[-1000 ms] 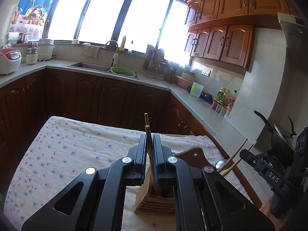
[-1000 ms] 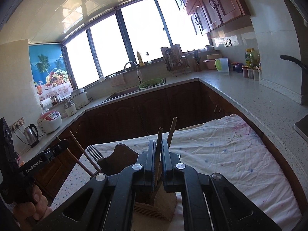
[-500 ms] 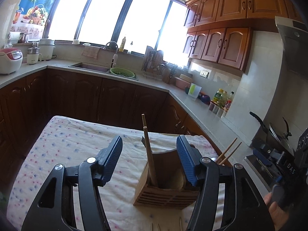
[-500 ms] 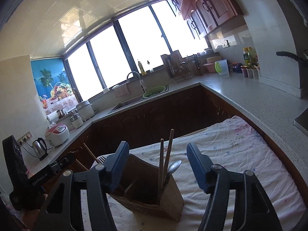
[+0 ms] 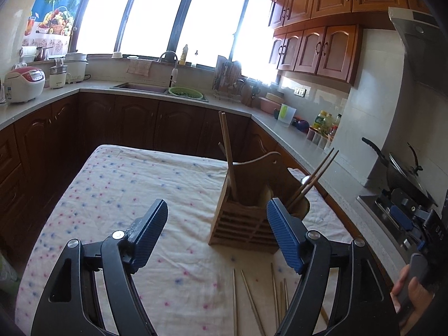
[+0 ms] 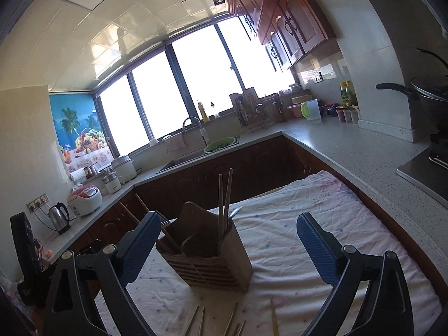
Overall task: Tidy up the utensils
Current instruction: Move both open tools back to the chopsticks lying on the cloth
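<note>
The wooden utensil holder (image 5: 246,218) stands upright on the table's spotted cloth (image 5: 117,196). Its far side is hidden, and the right blue pad of the left gripper (image 5: 217,235) covers its near corner. The left chopstick pair (image 5: 227,154) pokes up out of one slot, and the right chopstick pair (image 5: 313,179) leans out of another. How deep they go is hidden by the holder's walls. A shiny spoon tip (image 5: 305,179) peeks out behind the leaning pair; the rest of it is hidden.

More loose chopsticks (image 5: 252,302) lie flat on the cloth in front of the holder, cut off by the bottom edge of the picture.

The left gripper's jaws have just been opening. They stand wide apart and hold nothing. The right gripper (image 6: 228,246) has also just been opening. It is spread very wide and is empty too, with the holder showing in the gap but not touched.

At the right edge of the left view, a hand (image 5: 411,291) grips the other tool, where white letters read "DAS". The bottles (image 5: 324,123) on the counter are too small to read.
</note>
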Demonstrator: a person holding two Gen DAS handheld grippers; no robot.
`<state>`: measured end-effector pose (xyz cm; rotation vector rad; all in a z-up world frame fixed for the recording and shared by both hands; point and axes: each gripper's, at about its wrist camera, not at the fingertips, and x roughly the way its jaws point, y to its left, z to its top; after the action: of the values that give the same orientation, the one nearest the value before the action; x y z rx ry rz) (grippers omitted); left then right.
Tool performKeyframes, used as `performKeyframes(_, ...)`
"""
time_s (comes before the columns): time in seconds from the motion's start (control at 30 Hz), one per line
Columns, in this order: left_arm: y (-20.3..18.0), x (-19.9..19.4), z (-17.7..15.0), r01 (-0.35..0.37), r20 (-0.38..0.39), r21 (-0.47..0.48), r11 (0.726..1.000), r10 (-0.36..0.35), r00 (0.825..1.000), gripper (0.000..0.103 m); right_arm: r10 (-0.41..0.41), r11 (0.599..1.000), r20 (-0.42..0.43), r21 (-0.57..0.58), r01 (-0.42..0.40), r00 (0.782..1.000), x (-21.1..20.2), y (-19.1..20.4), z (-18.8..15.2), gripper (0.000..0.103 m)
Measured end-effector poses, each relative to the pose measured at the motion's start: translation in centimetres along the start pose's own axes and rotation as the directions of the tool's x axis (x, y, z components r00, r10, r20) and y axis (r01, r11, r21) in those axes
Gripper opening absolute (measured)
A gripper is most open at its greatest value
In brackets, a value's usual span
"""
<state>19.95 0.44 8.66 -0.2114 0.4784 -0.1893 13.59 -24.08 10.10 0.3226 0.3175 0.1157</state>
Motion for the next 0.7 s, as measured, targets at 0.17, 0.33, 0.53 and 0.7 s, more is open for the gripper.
performKeyframes(0.17,0.4,-0.6,-2.8,-0.008,-0.056,-0.007,1.0,0.008,0.998,0.075,-0.025,1.0,-0.06,-0.011,0.025,0.998,-1.1,-0.5,-2.7,0.099)
performKeyframes(0.33,1.0,-0.4,-5.5,-0.022,-0.118,-0.021,1.0,0.02,0.993,0.075,-0.037,0.999,-0.127,-0.004,0.037,0.991,-1.6,-1.2,-5.5,0.099)
performKeyframes(0.53,0.7,0.4,-7.8,-0.036,-0.193,0.002,0.999,0.036,0.98,0.075,-0.051,0.999,-0.207,0.0,0.052,0.977,-1.4,-1.8,-8.6,0.099)
performKeyframes(0.7,0.3,1.3,-8.9,-0.043,-0.245,0.024,0.999,0.047,0.968,0.075,-0.051,0.999,-0.254,-0.007,0.051,0.966,-0.8,-1.8,-9.8,0.098)
